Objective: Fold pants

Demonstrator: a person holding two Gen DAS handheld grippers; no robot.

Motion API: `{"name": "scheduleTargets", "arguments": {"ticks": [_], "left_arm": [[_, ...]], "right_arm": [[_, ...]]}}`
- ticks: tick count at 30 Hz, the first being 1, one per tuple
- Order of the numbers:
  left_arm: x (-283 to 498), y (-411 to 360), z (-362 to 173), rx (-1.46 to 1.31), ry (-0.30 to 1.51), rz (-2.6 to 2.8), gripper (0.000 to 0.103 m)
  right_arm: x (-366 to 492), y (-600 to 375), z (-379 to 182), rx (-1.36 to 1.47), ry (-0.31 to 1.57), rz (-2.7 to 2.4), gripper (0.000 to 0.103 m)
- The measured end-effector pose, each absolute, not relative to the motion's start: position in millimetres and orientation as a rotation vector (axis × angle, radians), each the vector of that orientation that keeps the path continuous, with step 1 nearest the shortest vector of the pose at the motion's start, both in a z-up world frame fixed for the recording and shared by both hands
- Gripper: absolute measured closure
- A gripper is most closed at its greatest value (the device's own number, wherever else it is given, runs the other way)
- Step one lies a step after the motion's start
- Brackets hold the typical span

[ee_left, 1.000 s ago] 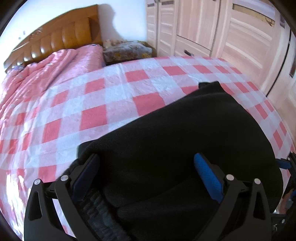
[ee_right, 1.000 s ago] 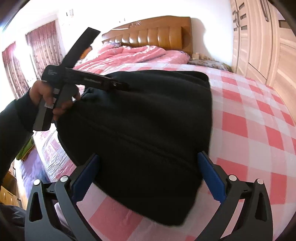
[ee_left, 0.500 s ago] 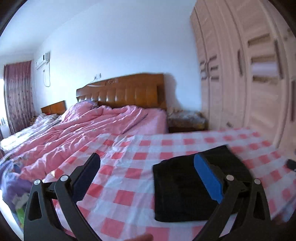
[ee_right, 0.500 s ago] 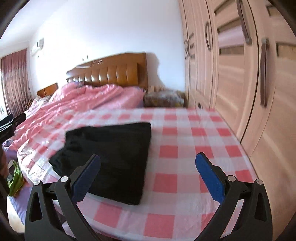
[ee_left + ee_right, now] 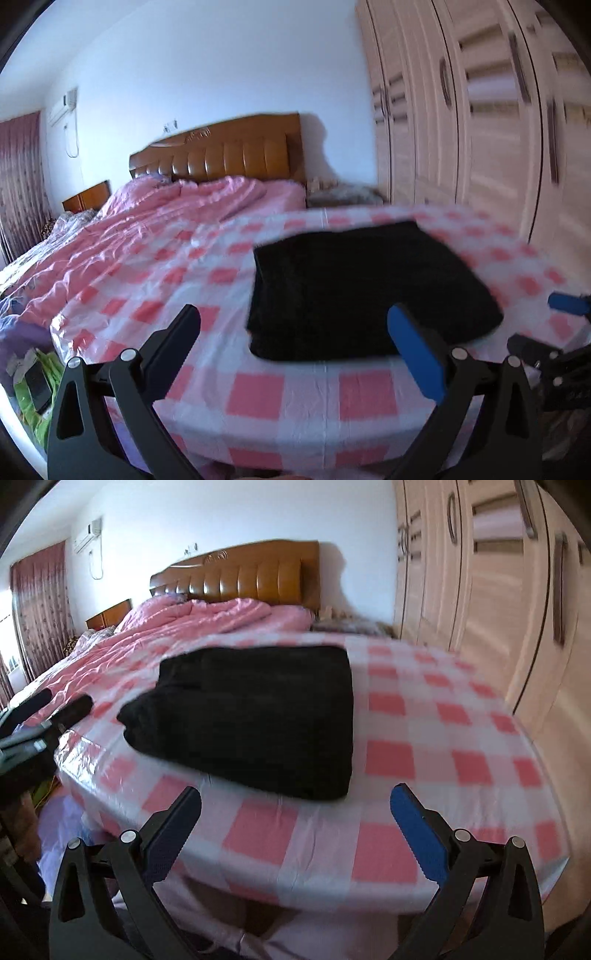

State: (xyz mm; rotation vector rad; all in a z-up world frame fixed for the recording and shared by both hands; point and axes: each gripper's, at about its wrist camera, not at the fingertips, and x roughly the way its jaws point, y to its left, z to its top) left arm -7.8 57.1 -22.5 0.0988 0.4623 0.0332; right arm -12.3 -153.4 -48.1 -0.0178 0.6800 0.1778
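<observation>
Seemingly done: the black pants point(image 5: 255, 716) lie as a compact folded stack on the checked bed point(image 5: 424, 746). Both the left gripper point(image 5: 295, 350) and right gripper point(image 5: 295, 830) hang clear, fingers spread wide and empty.

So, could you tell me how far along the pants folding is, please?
Folding looks done: the pants lie in a compact stack on the checked sheet. Nothing is in hand; the left gripper and right gripper are open and clear. Nothing obvious remains.

Black pants point(image 5: 258, 716) on pink-and-white checked sheet point(image 5: 424, 746).
</observation>
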Motion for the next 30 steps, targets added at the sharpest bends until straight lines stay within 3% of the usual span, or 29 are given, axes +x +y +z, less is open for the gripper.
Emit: {"name": "scheduleTargets", "arguments": {"ticks": [30], "left_arm": [[-14,53,-41,0.105,0.533,0.005,0.002]], "right_arm": [[-23,-160,-57,0.013,0.687,0.181,0.004]]}}
